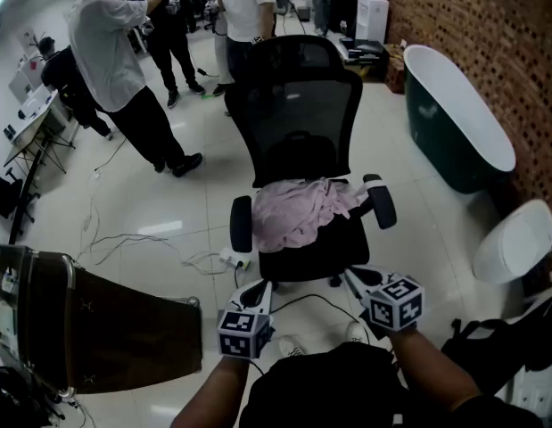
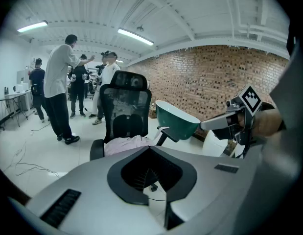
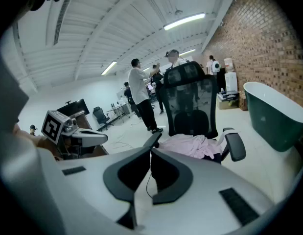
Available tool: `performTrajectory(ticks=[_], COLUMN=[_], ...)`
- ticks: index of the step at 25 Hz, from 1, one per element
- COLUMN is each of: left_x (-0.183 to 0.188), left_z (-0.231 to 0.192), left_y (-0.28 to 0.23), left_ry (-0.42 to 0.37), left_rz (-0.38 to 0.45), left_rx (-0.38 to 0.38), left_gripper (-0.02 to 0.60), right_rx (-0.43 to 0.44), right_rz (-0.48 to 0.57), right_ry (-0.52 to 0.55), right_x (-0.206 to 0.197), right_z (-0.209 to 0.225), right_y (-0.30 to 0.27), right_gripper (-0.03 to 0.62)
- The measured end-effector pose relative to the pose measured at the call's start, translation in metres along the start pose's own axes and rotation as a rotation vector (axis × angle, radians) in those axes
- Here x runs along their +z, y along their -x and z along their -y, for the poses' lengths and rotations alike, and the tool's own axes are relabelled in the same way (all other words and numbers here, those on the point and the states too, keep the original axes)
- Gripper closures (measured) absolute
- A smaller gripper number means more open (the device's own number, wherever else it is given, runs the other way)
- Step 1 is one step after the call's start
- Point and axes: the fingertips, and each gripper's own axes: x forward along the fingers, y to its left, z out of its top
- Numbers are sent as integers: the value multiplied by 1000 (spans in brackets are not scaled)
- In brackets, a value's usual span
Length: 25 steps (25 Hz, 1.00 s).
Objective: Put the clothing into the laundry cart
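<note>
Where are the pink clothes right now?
The pink clothes lie on the seat of the black office chair, in the middle of the head view, with the green bathtub off to the right.

Left gripper (image 2: 150,148), right gripper (image 3: 152,149): jaws together, empty

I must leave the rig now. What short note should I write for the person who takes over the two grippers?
Left gripper: shut, empty.
Right gripper: shut, empty.
Both are held low, short of the office chair.
Pink garment: crumpled on the chair seat, not gripped.
Laundry cart: on the floor to the person's left.
Done: nothing yet.
Left: open a gripper, grasp the garment, carry it left and drop it into the cart.
</note>
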Motion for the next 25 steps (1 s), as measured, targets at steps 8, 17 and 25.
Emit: performTrajectory(ticks=[8, 17, 25], left_x=[-6, 5, 16], left_z=[-33, -51, -78], left_y=[11, -9, -63], left_ry=[17, 31, 57], left_rz=[-2, -4, -39], left_rx=[0, 17, 87], left_gripper=[581, 581, 581], right_rx=[-34, -18, 44], right_rz=[5, -21, -43], right_ry=[19, 17, 28], right_x=[5, 21, 61], right_z=[-22, -2, 52], right_y=[-19, -60, -127], right_gripper=[571, 566, 565])
